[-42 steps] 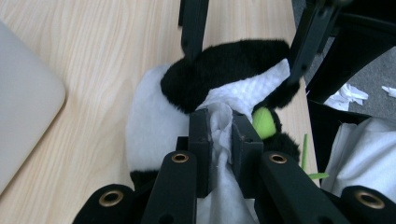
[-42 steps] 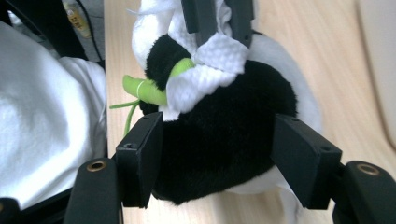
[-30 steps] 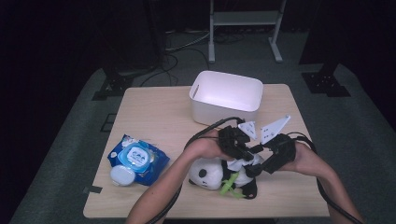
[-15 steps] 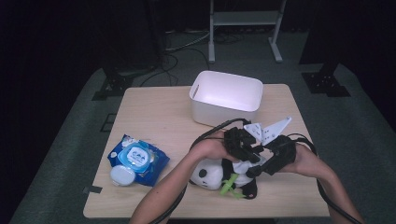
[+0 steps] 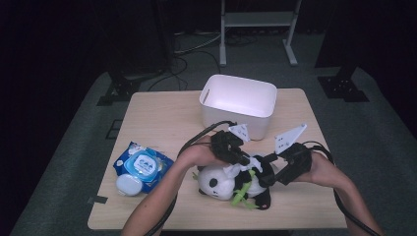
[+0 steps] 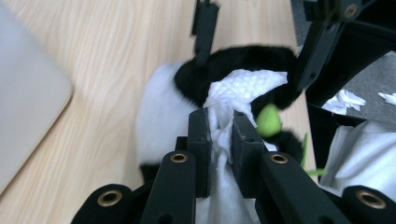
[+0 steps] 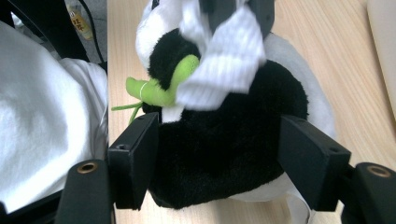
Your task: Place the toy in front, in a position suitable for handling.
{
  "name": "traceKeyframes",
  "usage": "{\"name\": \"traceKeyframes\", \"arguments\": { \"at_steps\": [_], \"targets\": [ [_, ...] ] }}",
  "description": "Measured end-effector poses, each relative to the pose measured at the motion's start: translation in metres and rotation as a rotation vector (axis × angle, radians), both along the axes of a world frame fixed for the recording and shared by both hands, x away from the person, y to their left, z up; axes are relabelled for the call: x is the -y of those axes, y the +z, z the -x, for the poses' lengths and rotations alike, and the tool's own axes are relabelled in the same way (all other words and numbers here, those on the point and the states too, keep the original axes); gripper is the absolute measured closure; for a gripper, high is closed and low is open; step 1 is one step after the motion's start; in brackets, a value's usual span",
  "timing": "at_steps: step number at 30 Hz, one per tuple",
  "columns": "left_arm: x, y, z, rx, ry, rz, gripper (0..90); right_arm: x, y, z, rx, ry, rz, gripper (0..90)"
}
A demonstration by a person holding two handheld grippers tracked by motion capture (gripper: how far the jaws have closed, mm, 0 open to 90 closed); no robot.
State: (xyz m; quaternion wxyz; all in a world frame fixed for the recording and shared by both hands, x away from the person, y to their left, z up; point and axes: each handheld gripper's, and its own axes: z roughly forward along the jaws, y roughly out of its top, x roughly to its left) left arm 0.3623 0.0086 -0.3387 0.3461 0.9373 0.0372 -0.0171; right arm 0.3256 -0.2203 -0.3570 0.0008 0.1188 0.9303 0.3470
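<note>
- The plush panda (image 5: 231, 179) lies on its side at the near edge of the wooden table (image 5: 162, 123). Its long axis runs roughly left to right across the table, with the white head toward the person's left and the black hind end toward the right.
- The left hand-held gripper (image 5: 235, 153) comes down on the toy from above; in its own view the jaws are pinched tight on a fold of white paper tissue (image 6: 243, 88) draped over the panda's black middle.
- The right hand-held gripper (image 5: 273, 169) reaches in from the panda's right end. In its own view the jaws stand wide on either side of the black plush body and appear to press its flanks, so I judge it to be holding the toy steady.
- Any wiping stroke would likely run along the body, from the pinned end toward the head, the left one being the nearer to the tissue.
- The panda is soft short pile, black and white, with a bright green bamboo sprig (image 7: 163, 86) of felt-like cloth at its front.
- The tissue is thin, embossed and crumpled.
- A white plastic bin (image 5: 239, 103), smooth with rounded corners, stands behind the toy; a blue pack of wet wipes (image 5: 142, 164) with a glossy wrapper lies well apart to the left.
</note>
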Motion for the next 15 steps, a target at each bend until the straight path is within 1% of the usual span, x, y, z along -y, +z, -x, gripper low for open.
{"name": "traceKeyframes", "arguments": {
  "at_steps": [2, 5, 9, 12, 15],
  "targets": [
    [-0.007, -0.001, -0.002, 0.001, 0.016, -0.013, 80.2, 0.000, 0.000, 0.000, 0.006, 0.003, 0.005, 29.7],
    [-0.017, -0.003, -0.004, -0.004, 0.037, -0.020, 80.2, 0.000, 0.000, 0.000, 0.006, 0.004, 0.006, 29.8],
    [-0.027, -0.005, -0.005, -0.008, 0.051, -0.024, 80.2, 0.000, 0.000, 0.001, 0.005, 0.006, 0.002, 29.9],
    [-0.033, -0.003, -0.005, -0.005, 0.057, -0.023, 80.2, 0.000, 0.000, 0.002, 0.007, 0.007, 0.002, 30.2],
    [-0.042, 0.000, -0.006, 0.000, 0.079, -0.018, 80.1, -0.001, 0.000, 0.003, 0.011, 0.009, 0.006, 30.2]
  ]
}}
